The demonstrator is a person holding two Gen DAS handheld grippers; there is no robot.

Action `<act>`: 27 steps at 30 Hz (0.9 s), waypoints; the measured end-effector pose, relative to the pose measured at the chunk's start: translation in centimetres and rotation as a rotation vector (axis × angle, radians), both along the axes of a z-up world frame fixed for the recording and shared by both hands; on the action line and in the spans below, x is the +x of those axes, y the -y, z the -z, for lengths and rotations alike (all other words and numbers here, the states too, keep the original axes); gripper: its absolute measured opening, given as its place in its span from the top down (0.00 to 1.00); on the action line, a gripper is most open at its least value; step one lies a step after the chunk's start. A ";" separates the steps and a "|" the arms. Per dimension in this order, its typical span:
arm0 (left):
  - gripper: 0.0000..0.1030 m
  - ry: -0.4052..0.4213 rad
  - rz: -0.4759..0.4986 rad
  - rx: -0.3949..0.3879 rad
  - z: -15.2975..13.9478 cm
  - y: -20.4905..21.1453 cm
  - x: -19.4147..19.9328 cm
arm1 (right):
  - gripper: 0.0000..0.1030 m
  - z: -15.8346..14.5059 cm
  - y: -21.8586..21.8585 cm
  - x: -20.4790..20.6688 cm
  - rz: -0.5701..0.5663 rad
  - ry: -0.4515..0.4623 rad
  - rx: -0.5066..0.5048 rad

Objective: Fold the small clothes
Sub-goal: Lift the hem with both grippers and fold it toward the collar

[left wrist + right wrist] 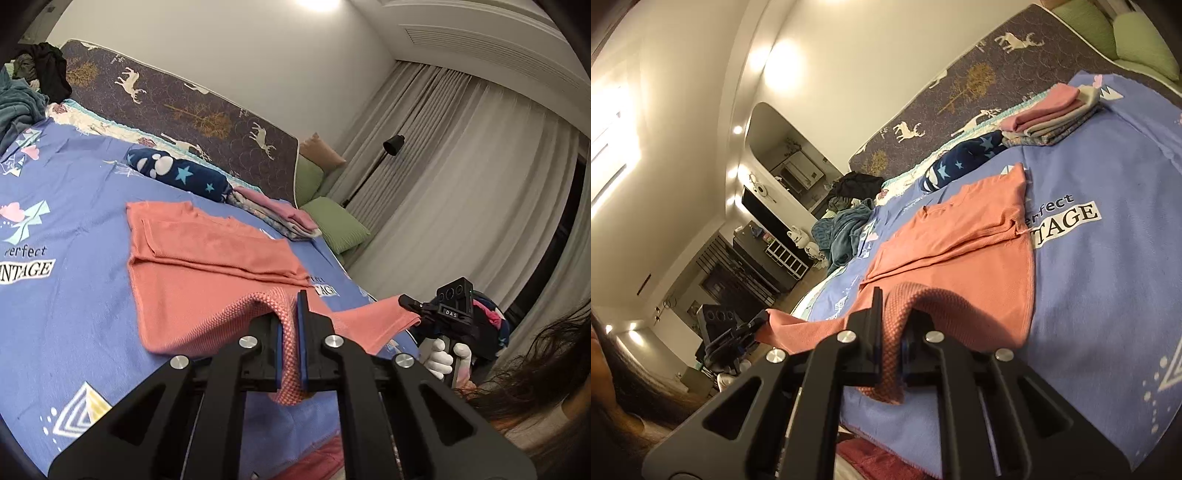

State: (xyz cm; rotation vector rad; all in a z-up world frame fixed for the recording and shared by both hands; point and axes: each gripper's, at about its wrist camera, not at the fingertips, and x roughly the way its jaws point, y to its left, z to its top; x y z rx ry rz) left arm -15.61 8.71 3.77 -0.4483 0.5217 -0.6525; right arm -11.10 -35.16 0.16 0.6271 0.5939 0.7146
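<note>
A salmon-pink knit top (207,258) lies on the blue printed bedsheet (66,295), its sleeves folded in over the body. My left gripper (291,306) is shut on one corner of the top's near hem and lifts it off the bed. My right gripper (894,314) is shut on the other hem corner of the top (960,236). In the left wrist view the right gripper (410,306) shows at the right, pinching the raised hem. In the right wrist view the left gripper (759,321) shows at the left, doing the same. The hem hangs stretched between them.
A stack of folded clothes (280,218) and a rolled navy star-print blanket (181,173) lie at the far side of the bed. A pile of unfolded clothes (846,225) sits at one end. Green cushions (336,225) and curtains (461,184) stand beyond the bed edge.
</note>
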 end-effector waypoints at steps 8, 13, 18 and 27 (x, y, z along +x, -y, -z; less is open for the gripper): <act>0.93 -0.045 -0.078 0.026 0.5 -0.7 4.2 | 0.91 0.5 0.5 3.8 0.017 -0.019 0.029; 0.94 -0.040 -0.096 0.009 0.2 -0.7 6.9 | 0.91 0.9 -0.1 6.5 0.015 -0.045 0.019; 0.82 -0.141 -0.086 0.089 1.8 0.5 8.9 | 0.90 1.4 -0.8 8.5 0.014 -0.064 -0.016; 0.64 -0.310 -0.082 0.200 6.3 1.2 8.9 | 0.89 4.7 -0.1 10.2 0.044 -0.161 -0.017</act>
